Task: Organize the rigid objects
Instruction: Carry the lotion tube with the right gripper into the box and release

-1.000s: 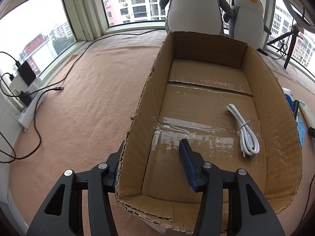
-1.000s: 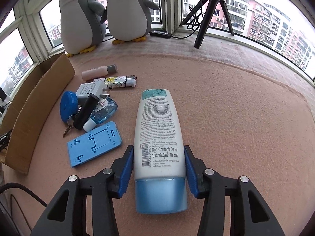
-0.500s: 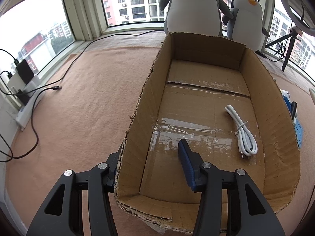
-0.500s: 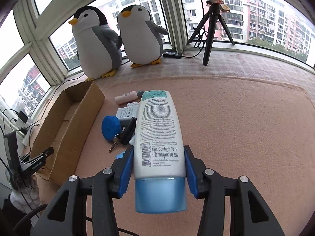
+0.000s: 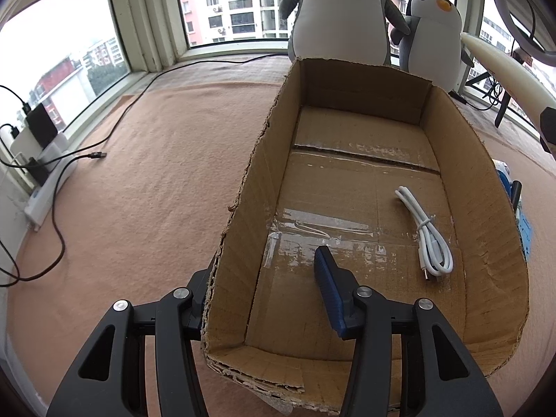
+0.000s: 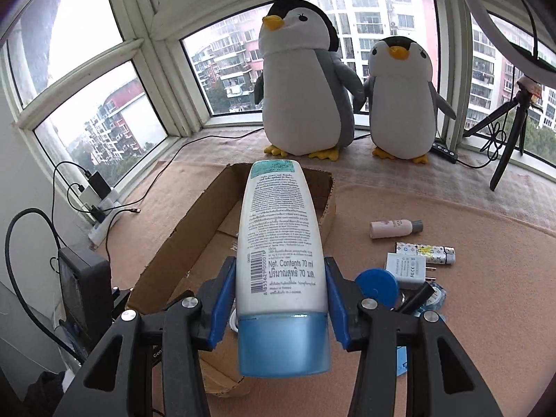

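A white lotion tube (image 6: 281,236) with a blue cap is clamped between the blue pads of my right gripper (image 6: 281,299), held in the air. It hangs over the right wall of the open cardboard box (image 6: 187,243), and its far end shows in the left wrist view as the tube (image 5: 504,66). My left gripper (image 5: 266,267) is open and straddles the left wall of the box (image 5: 243,208) near the front corner, one finger outside and one inside. A coiled white cable (image 5: 427,239) lies on the box floor.
Right of the box lie a small pink bottle (image 6: 394,228), a patterned lighter (image 6: 425,253), a white charger (image 6: 405,267), a blue round lid (image 6: 377,286) and a blue stand (image 5: 524,232). Two plush penguins (image 6: 302,93) and a tripod (image 6: 507,139) stand by the window. Cables and a power strip (image 5: 45,191) lie left.
My right gripper has lifted the tube off the carpet and swung it left toward the box. The left gripper has stayed at the box wall.
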`<action>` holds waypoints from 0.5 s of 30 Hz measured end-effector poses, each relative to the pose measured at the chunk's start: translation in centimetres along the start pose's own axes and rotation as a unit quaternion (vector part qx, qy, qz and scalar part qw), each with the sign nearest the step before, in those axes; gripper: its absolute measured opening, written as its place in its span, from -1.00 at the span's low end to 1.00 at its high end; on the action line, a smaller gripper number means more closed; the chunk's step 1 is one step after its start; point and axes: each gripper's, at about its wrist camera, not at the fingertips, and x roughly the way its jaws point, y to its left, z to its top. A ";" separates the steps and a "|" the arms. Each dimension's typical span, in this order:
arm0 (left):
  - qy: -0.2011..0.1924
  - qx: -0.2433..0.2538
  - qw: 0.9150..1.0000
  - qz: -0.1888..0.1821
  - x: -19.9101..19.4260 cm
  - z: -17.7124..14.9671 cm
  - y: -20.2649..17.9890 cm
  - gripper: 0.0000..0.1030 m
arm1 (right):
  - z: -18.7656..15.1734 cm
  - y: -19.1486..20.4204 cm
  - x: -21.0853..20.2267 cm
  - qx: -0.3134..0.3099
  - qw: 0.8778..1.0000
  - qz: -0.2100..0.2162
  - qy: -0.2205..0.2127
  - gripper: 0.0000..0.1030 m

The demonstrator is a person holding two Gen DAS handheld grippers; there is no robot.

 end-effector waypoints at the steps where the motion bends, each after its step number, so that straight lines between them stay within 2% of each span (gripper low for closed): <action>1: 0.000 0.000 1.000 0.000 0.0 0.0 0.0 -0.07 | 0.1 0.7 0.6 -0.005 1.000 0.001 0.003 -0.15; 7: -0.001 -0.002 1.000 -0.003 0.0 0.0 0.1 -0.07 | -0.3 3.2 4.1 -0.020 0.999 0.009 0.029 -0.15; 15: -0.001 -0.003 1.000 -0.004 0.0 -0.1 0.2 -0.07 | -0.6 3.2 5.9 -0.015 0.999 0.015 0.050 -0.14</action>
